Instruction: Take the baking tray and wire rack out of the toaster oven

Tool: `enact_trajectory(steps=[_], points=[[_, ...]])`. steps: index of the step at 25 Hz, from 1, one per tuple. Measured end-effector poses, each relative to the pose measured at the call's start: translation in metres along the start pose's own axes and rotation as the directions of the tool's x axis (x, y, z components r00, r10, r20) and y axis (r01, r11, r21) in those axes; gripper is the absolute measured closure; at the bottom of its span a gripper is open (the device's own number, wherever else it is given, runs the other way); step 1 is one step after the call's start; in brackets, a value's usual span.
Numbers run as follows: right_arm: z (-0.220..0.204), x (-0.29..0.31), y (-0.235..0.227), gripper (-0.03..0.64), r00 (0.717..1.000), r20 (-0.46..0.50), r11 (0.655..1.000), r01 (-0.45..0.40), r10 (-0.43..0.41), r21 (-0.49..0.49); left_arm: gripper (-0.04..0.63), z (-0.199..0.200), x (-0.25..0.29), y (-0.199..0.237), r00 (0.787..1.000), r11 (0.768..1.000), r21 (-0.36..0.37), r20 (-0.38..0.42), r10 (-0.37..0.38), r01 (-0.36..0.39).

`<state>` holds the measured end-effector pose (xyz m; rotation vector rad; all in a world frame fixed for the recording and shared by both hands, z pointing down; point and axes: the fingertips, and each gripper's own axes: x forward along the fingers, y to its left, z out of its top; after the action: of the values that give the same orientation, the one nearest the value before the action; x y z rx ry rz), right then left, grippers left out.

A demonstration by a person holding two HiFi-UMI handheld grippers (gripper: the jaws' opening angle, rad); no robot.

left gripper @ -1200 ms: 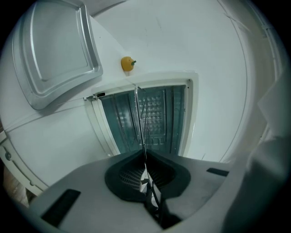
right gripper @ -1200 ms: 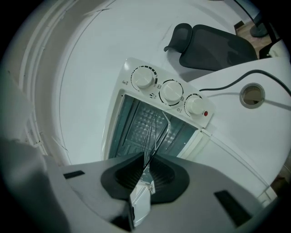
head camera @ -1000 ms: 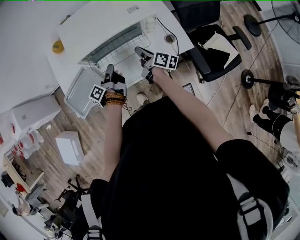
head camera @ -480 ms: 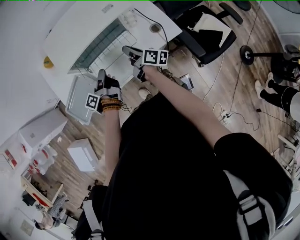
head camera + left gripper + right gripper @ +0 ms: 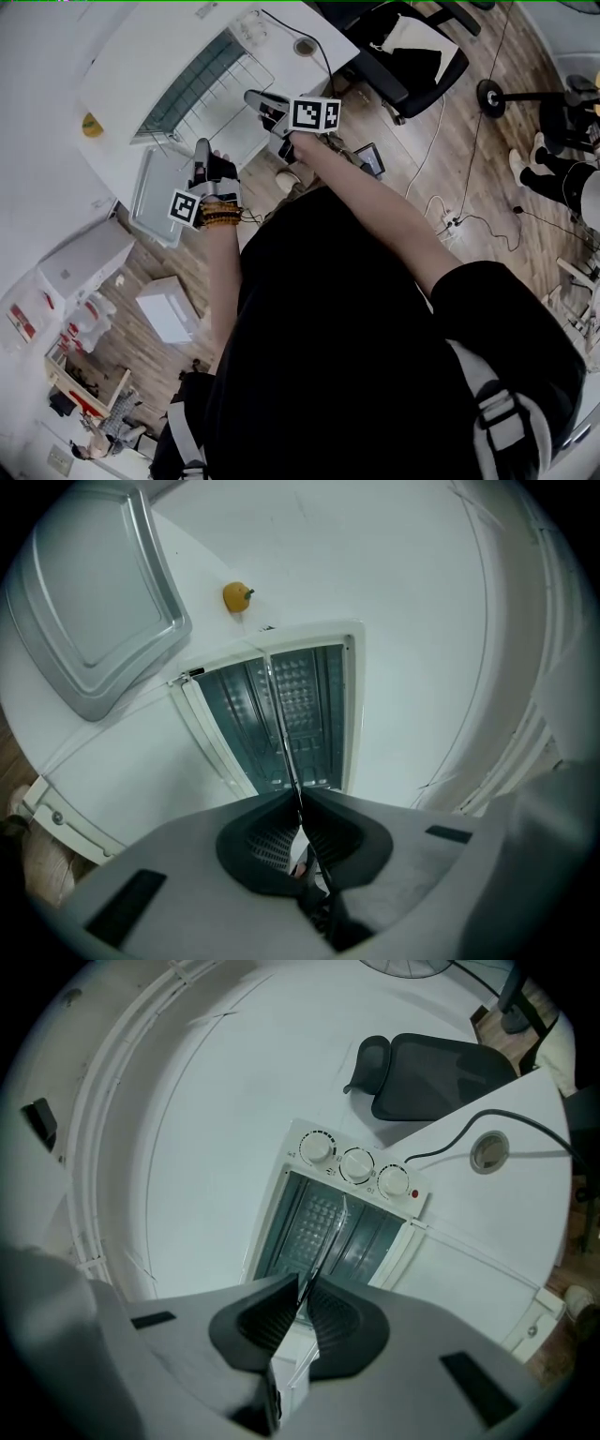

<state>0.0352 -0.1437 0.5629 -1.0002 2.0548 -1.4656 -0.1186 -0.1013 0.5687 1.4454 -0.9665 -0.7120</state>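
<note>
Left gripper (image 5: pixel 298 803) and right gripper (image 5: pixel 305 1288) jaws each pinched on the wire rack (image 5: pixel 281 724), held before the toaster oven (image 5: pixel 356 1166); baking tray (image 5: pixel 89 602) on bench (image 5: pixel 141 56) beside oven; keep rack level, hands matched

Across the eleven o'clock sector of the head view we see a white table (image 5: pixel 131 56). A small yellow object (image 5: pixel 91 125) rests near its nine o'clock edge, and a round cable port (image 5: pixel 304 46) lies toward twelve o'clock. At one o'clock we note a black office chair (image 5: pixel 412 61) on the wooden floor (image 5: pixel 469 178), with a round stand base (image 5: pixel 490 94) at two o'clock. A dark tablet (image 5: pixel 371 159) lies just beyond centre. At eight o'clock we find a white box (image 5: pixel 167 309).
</note>
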Motion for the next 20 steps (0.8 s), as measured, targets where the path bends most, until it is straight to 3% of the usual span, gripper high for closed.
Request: enact_trajectory(steps=[20], points=[[-0.029,-0.042,0.012,0.568,1.0,-0.019,0.999,0.019,-0.02,-0.044,0.566,-0.026,-0.038,0.001,0.999,0.998,-0.048,-0.019,-0.047,0.046]])
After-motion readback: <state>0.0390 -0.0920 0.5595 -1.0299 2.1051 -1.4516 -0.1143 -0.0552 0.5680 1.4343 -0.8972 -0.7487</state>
